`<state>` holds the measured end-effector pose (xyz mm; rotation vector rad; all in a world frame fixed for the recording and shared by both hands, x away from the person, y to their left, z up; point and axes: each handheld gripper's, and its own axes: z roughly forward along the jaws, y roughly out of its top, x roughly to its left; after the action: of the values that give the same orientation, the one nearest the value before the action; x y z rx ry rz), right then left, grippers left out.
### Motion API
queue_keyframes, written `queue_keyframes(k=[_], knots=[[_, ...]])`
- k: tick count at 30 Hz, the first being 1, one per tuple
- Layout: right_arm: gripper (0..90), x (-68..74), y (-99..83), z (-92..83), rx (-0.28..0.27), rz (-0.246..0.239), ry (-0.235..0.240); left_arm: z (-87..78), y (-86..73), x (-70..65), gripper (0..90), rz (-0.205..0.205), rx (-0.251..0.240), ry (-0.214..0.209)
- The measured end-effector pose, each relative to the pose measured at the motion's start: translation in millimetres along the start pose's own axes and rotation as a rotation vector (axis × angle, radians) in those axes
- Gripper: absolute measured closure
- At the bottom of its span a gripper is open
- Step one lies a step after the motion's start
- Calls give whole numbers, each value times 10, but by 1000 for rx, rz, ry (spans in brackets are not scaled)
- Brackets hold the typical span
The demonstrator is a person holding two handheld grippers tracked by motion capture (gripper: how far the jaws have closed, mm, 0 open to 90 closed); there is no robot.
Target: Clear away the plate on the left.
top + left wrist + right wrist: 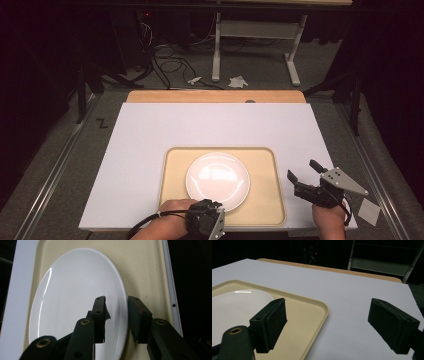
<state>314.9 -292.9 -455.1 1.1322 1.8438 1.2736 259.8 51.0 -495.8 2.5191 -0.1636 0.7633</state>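
Observation:
A round white plate (217,175) lies in a beige tray (265,165) near the front of the table. My left gripper (214,205) is at the plate's near edge, held from below. In the left gripper view, the left gripper (117,300) straddles the rim of the plate (75,290): one jaw over the plate, the other over the tray (145,272), with small gaps to the rim. My right gripper (303,170) stands open to the right of the tray, nothing between its jaws. The right gripper view shows the right gripper (328,305) above the tray's corner (304,322) and the plate (234,305).
The tray rests on a large white board (215,125) laid over a wooden tabletop (215,96). A small pale sheet (369,211) lies off the board's right front corner. Beyond the table, cables and a desk frame (292,65) stand on the dark floor.

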Motion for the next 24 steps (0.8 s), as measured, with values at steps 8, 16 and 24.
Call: queue_keyframes(k=[8,16,24], knots=[[163,6,-2,0,3,-2,-3,-192,-15,76,623,-39,-82,21],[163,11,-2,1,2,-3,-4,-276,-252,281,592,-173,-95,95],[163,12,-3,5,2,-6,-5,-422,-692,571,543,-401,-136,136]])
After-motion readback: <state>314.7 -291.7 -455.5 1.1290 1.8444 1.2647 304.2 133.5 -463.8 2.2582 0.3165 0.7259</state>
